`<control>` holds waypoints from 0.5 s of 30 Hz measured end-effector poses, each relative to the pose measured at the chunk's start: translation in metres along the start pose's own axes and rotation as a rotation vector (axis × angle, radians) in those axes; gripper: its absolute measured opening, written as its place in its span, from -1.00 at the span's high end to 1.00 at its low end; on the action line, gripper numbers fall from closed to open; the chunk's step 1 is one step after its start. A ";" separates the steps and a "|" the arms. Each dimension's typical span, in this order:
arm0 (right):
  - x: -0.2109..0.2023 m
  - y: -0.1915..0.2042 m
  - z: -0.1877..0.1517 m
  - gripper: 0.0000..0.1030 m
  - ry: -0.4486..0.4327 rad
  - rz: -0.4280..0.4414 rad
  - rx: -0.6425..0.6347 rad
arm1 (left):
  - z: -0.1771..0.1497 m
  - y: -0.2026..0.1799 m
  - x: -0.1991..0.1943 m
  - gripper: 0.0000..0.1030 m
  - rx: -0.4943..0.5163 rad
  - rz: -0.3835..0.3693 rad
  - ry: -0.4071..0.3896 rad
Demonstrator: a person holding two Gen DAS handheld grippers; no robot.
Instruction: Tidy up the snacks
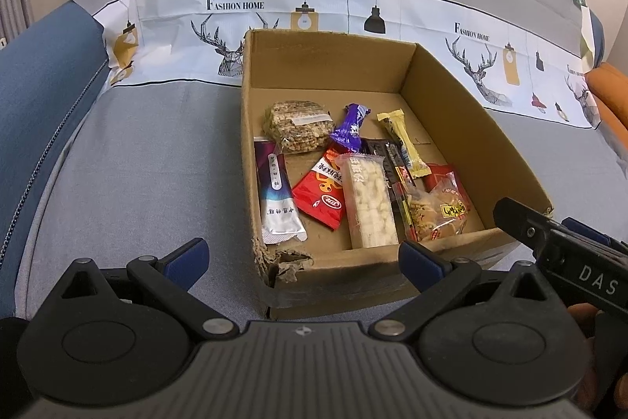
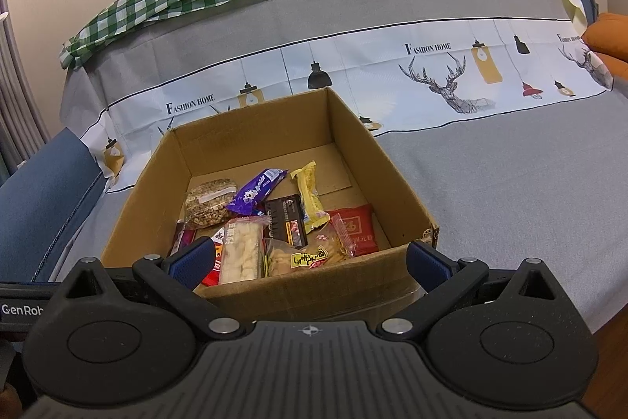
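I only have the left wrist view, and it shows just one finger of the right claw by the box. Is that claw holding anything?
Observer: No. The right claw is open and empty, in front of the cardboard box.
Operator: What's the dark packet beneath the yellow bar?
Observer: A black packet lying flat; the yellow bar overlaps its right edge.
Operator: And the red one at the right?
Observer: The red packet is square and lies flat, nearest the right wall.
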State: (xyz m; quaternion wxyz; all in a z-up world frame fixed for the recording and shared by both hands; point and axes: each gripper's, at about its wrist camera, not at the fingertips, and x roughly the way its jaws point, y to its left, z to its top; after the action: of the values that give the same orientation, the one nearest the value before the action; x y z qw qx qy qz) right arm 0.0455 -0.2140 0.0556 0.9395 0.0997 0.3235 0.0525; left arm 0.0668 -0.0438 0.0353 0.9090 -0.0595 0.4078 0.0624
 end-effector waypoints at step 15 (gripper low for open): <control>0.000 0.000 0.000 -0.99 -0.002 0.004 0.009 | 0.002 -0.005 0.003 -0.99 0.001 0.002 0.003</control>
State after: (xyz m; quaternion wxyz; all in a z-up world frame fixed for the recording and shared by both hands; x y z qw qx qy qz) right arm 0.0460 -0.2145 0.0557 0.9392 0.1047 0.3228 0.0530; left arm 0.0707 -0.0486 0.0347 0.9083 -0.0589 0.4092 0.0631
